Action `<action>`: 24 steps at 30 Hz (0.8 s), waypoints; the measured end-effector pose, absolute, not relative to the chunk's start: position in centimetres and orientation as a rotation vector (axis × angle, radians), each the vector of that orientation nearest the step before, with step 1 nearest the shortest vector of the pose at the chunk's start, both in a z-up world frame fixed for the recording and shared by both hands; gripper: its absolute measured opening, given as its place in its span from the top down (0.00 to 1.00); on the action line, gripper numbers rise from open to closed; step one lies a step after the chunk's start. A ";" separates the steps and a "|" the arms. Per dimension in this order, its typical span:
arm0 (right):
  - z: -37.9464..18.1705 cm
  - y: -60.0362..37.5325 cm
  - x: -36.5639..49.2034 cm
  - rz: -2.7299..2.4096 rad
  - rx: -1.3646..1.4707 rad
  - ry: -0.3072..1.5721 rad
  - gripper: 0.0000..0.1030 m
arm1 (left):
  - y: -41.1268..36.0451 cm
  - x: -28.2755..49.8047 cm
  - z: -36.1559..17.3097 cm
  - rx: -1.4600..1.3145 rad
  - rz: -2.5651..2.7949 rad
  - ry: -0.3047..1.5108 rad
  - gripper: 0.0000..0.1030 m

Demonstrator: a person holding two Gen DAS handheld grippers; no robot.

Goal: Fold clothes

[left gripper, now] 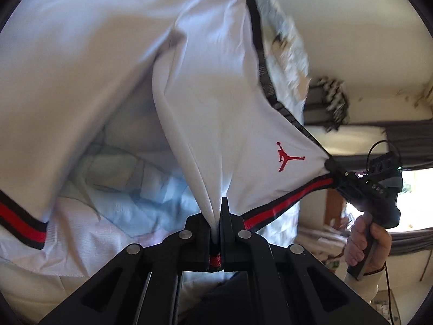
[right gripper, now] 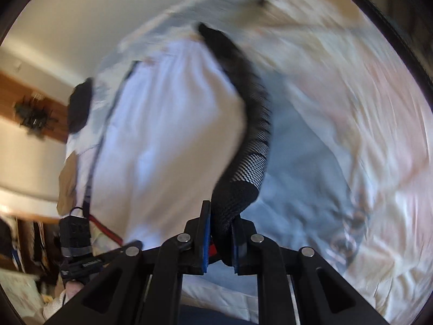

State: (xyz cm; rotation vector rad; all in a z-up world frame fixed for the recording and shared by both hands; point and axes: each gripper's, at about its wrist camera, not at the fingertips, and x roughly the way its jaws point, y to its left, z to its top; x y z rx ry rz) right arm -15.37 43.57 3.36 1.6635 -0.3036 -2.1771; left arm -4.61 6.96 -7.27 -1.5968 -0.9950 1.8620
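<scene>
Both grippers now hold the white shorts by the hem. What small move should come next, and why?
Probably draw the two grippers apart to stretch the hem flat. The left gripper is shut on the white shorts at the red and black hem band, and the right gripper is shut on the black mesh side strip. The cloth between them sags in folds above the bed cover.

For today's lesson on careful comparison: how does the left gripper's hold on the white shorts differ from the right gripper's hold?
The left gripper pinches the white shorts along the red-and-black striped hem; the right gripper clamps the corner with the black mesh side panel. The left gripper's jaws meet almost fully on thin fabric, while the right gripper's jaws stand slightly apart around a thicker bunch. Both are shut on the same garment, holding it above the bed.
</scene>
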 end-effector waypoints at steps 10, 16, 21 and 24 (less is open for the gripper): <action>12.4 23.3 -16.7 -2.045 1.447 -0.044 0.88 | -0.1 -2.1 -6.7 -1.484 1.851 -1.350 0.97; 12.5 9.1 -16.5 -1.874 1.423 0.097 0.88 | -4.0 0.3 -7.5 -1.387 1.857 -1.579 0.97; 8.5 -3.1 -15.2 -1.681 1.467 0.239 0.93 | -5.0 1.8 -10.5 -1.352 1.739 -1.805 0.97; 4.5 -8.2 -13.9 -1.595 1.527 0.349 0.93 | -5.5 2.0 -11.3 -1.314 1.725 -1.875 0.97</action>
